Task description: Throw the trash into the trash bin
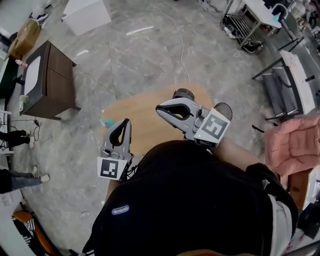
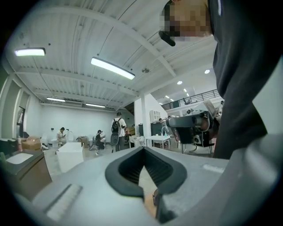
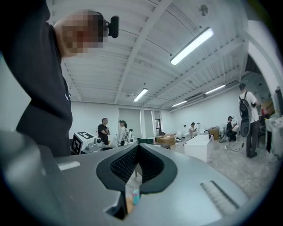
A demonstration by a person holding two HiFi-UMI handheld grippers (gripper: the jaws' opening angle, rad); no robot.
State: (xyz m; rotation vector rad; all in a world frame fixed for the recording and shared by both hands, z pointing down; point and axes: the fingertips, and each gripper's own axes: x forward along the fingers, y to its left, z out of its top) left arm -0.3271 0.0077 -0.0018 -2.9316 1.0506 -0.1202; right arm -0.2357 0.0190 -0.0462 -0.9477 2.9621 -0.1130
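Small teal item (image 1: 106, 123), the only trash-like thing in sight, lies at the left edge of the round wooden worktop (image 1: 150, 117). It's a short stubby piece w/ a bit of pink at one end, too small to tell shape or print. It also shows as a teal speck (image 3: 135, 196) low in the gap of the right gripper view, w/ tan worktop under it. Nothing touches it. Left gripper (image 1: 127, 121) sits just right of it, near but apart, tips pointing away from the person over the worktop's near-left edge. Its jaws are pressed together at the tips, only the teardrop gap between the black pads behind them, nothing in it; left gripper view (image 2: 143, 148) shows the same, w/ tan worktop through the gap. Right gripper (image 1: 159, 108) is over the worktop's right half, pointing left across it, well apart from the teal item. Its jaws are likewise pressed together & empty (image 3: 138, 145). Dark round thing (image 1: 183, 93) shows just beyond the right gripper at the worktop's far edge; can't tell what it is. Around: grey marble floor (image 1: 150, 55), dark brown cabinet (image 1: 52, 82) at left, white box (image 1: 87, 15) top left, pink cloth (image 1: 295, 145) at right. Person in a black top (image 1: 190, 200) fills the lower part of the head view.
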